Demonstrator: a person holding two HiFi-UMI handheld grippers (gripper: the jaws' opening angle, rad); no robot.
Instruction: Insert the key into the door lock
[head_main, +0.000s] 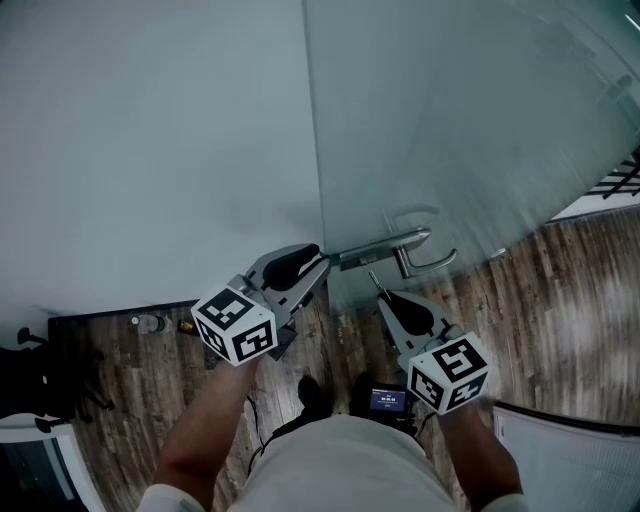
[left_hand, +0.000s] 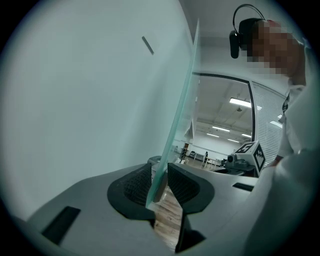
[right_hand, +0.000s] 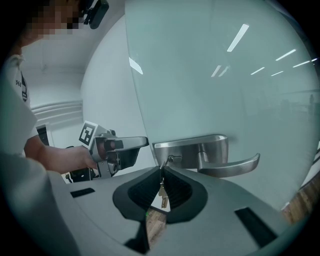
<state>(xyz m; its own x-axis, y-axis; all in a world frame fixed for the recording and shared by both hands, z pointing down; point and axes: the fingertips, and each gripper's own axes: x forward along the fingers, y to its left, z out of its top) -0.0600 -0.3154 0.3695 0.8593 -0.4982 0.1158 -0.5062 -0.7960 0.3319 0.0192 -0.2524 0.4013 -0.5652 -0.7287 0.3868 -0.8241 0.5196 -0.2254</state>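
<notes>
Glass door (head_main: 450, 120) in left gripper (left_hand: 159, 174); key (right_hand: 161, 191) in right gripper (right_hand: 161, 172), at lock (right_hand: 190, 150)

Most of the key (right_hand: 161, 191) is hidden between the pads of the right tongs (right_hand: 161, 169), and whether its tip reaches the keyhole (right_hand: 171, 160) cannot be told. In the head view the left tongs (head_main: 324, 263), closed on the edge of the glass door (head_main: 450, 120), cover the near end of the lock plate (head_main: 385, 244); the print on the little screen (head_main: 388, 401) is too small to read.
</notes>
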